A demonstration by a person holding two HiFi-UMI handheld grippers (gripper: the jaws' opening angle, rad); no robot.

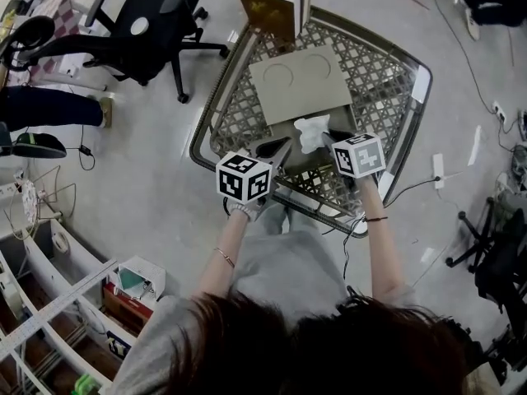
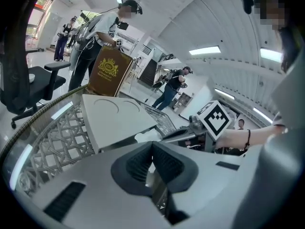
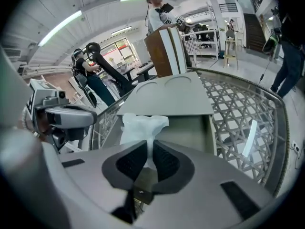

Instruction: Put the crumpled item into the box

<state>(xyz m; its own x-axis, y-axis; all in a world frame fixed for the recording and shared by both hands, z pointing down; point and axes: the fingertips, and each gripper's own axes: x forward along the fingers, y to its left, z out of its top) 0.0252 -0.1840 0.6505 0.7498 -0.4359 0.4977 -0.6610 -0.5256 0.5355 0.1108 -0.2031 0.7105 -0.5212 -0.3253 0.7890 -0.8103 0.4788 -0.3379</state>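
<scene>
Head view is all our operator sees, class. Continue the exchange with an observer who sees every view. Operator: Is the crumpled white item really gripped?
Observer: Yes; the right gripper view shows the right gripper with its jaws closed on the crumpled item at its lower end.
Operator: Is the left gripper helping?
Observer: No; its own view shows its jaws together at the tips, the item beyond them.
Operator: Is the box open?
Observer: The right gripper view shows an open recess below the near edge of the lid, behind the item.
</scene>
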